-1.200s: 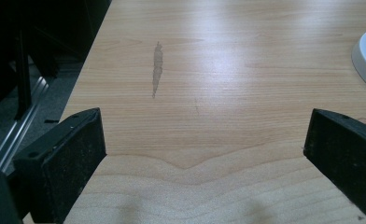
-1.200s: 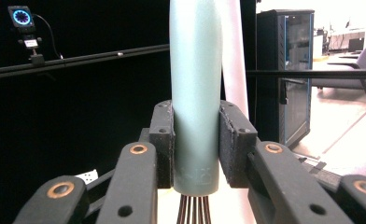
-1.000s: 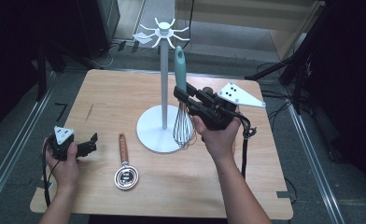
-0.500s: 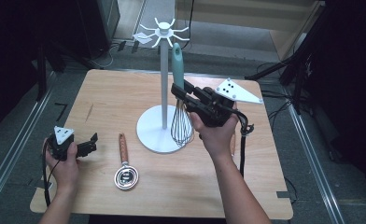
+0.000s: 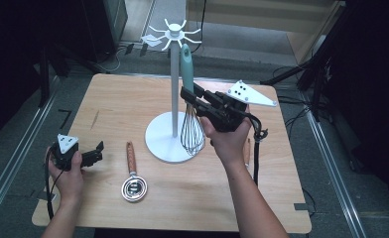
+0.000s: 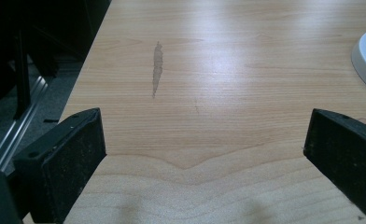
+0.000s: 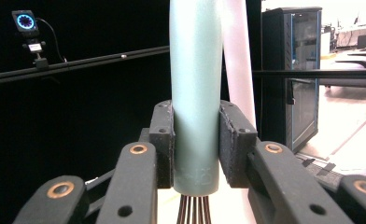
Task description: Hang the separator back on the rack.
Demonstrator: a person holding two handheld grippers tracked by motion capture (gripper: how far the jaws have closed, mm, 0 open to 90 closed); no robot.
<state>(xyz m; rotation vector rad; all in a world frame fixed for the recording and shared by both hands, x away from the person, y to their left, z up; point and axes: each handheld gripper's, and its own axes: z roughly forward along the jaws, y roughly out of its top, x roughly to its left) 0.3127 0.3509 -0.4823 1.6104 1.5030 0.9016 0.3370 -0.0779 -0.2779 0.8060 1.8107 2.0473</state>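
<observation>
High view, left to right. The left tongs rest low at the near left corner of the light wooden table, jaws spread wide with nothing between them; the left gripper view confirms bare wood between the two black pads. Just right of them lies a round metal strainer with a brown wooden handle, flat on the table and untouched. At centre stands a white utensil rack, a tall pole on a round base with a ring of hooks on top. Beside its pole hangs a wire whisk with a pale teal handle, upright, wires down over the base, handle end near the hooks. The right tongs are clamped on the lower handle just above the wires, as the right gripper view shows with both pads pressed against the teal handle.

Step in hand, as judged: hanging the whisk on the rack. The next move calls for raising the handle end to a hook, catching it there, then easing the jaws apart.
</observation>
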